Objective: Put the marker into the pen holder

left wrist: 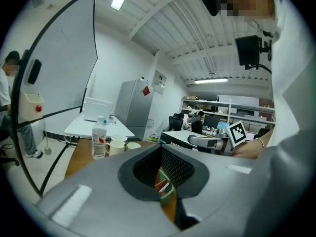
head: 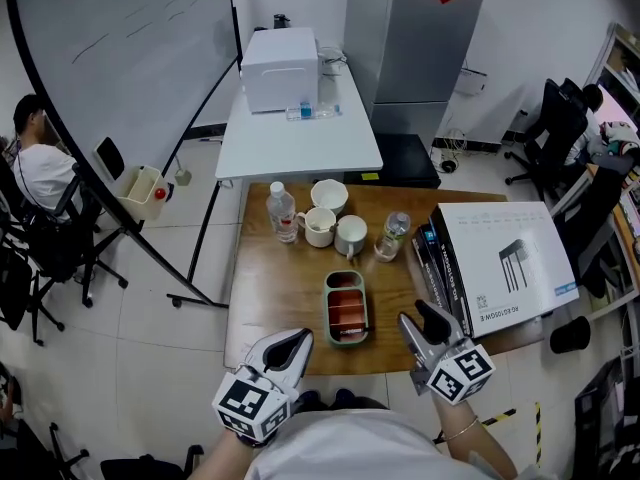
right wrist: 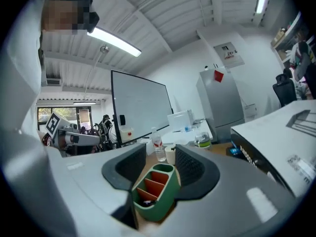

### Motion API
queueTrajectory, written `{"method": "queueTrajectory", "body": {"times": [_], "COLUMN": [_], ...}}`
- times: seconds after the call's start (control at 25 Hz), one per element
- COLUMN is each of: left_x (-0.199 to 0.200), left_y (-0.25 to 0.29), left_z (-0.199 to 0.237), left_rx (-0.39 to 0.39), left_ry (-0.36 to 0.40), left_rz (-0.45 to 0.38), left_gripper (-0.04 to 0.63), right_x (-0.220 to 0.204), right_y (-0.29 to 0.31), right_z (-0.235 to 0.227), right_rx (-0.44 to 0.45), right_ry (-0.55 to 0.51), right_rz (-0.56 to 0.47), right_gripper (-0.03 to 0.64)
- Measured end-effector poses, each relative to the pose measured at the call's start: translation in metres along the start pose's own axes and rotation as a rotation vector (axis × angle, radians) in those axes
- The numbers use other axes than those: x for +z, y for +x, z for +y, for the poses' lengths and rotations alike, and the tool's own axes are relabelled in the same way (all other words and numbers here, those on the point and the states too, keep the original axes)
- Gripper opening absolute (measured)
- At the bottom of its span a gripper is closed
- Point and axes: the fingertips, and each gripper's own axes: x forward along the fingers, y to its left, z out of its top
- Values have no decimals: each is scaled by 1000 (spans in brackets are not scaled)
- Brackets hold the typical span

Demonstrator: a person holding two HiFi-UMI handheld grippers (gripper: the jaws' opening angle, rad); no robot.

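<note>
The green pen holder [head: 346,308] with orange compartments stands on the wooden table [head: 280,288] near its front edge. In the right gripper view a dark marker [right wrist: 147,201] lies in the near compartment of the pen holder [right wrist: 155,189]. My right gripper [head: 415,318] is just right of the holder, open and holding nothing; its view looks between the pads [right wrist: 190,164] at the holder. My left gripper [head: 298,340] hovers at the front edge, left of the holder, shut and empty. A sliver of the holder [left wrist: 165,189] shows below its closed tips [left wrist: 160,154].
Behind the holder stand a water bottle [head: 282,212], two mugs [head: 319,226] [head: 350,235], a bowl [head: 329,195] and a small bottle [head: 393,235]. A white carton [head: 503,255] lies on dark boxes at the right. A white table [head: 300,138] stands beyond.
</note>
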Motion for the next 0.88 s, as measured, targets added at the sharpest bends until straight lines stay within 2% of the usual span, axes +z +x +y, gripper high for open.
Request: {"method": "queueTrajectory", "body": {"times": [0.2, 0.4, 0.56, 0.88], "left_x": [15, 18, 30, 23], "left_y": [4, 7, 3, 4], "left_z": [-15, -17, -14, -11], "left_rx": [-34, -36, -17, -16], "left_ry": [21, 25, 10, 10], "left_rz": [-24, -20, -35, -30], "left_gripper": [0, 0, 0, 0], "right_x": [27, 26, 28, 28], "right_y": [4, 6, 6, 7], "right_z": [42, 65, 62, 61], "right_rx": [77, 139, 132, 126], "right_ry": [-106, -120, -84, -90], "right_rz": [-49, -43, -56, -55], "right_gripper": [159, 158, 158, 158]}}
